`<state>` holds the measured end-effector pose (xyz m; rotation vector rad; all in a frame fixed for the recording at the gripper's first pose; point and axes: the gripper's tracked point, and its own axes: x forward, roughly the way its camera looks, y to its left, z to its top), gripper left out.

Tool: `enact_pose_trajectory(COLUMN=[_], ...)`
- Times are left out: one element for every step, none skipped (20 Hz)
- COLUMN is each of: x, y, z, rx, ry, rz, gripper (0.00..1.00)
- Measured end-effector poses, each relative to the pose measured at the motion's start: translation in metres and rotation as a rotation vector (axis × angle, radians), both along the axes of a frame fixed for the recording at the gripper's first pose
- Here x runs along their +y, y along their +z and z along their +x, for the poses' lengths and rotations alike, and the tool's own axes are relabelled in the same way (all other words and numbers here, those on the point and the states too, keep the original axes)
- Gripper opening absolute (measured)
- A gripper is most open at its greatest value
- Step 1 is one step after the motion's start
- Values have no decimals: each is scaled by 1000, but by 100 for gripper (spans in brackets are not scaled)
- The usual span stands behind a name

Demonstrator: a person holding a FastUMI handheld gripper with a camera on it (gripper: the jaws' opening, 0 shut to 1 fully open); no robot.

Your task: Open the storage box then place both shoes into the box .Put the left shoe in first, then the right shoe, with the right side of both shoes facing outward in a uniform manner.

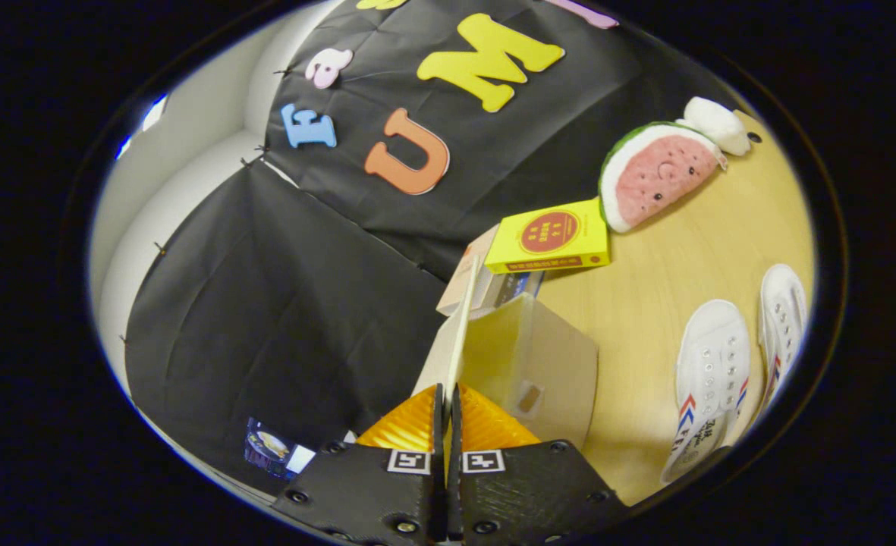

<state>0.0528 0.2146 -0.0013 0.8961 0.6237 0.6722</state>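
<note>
My gripper [448, 400] is shut on the thin lid [461, 326] of the beige storage box [546, 364]. I see the lid edge-on, lifted and running straight ahead from between the fingers. The box body lies just ahead and to the right of the fingers, its open inside facing me. Two white shoes with red and blue stripes lie side by side on the wooden table to the right of the box: the nearer shoe [709, 379] and the farther shoe [785, 318]. The whole scene looks strongly tilted.
Beyond the storage box a yellow carton [550, 236] rests on another small carton [485, 287]. A watermelon plush [656, 174] and a white plush [717, 125] lie farther back on the table [683, 258]. Black cloth wall stands to the left.
</note>
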Motion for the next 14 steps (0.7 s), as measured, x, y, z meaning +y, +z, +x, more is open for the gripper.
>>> enact_pose_trajectory(x=[5, 13, 22, 33, 44, 57, 69, 84, 98, 112, 126, 141, 156, 171], y=[14, 26, 37, 48, 60, 72, 81, 90, 98, 105, 111, 114, 117, 121], z=[1, 1, 1, 1, 3, 4, 2, 1, 2, 1, 2, 3, 4, 5], rx=[-19, -39, -62, -85, -106, -125, -143, -162, -182, -200, -213, -222, -227, -231], ry=[5, 12, 21, 33, 43, 56, 67, 76, 84, 91, 100, 109, 117, 126], rz=[-3, -15, -35, -54, -62, -68, -72, -80, -93, -107, -119, -130, -140, -150], gripper=[1, 1, 1, 1, 1, 1, 1, 1, 1, 1, 1, 1, 1, 1])
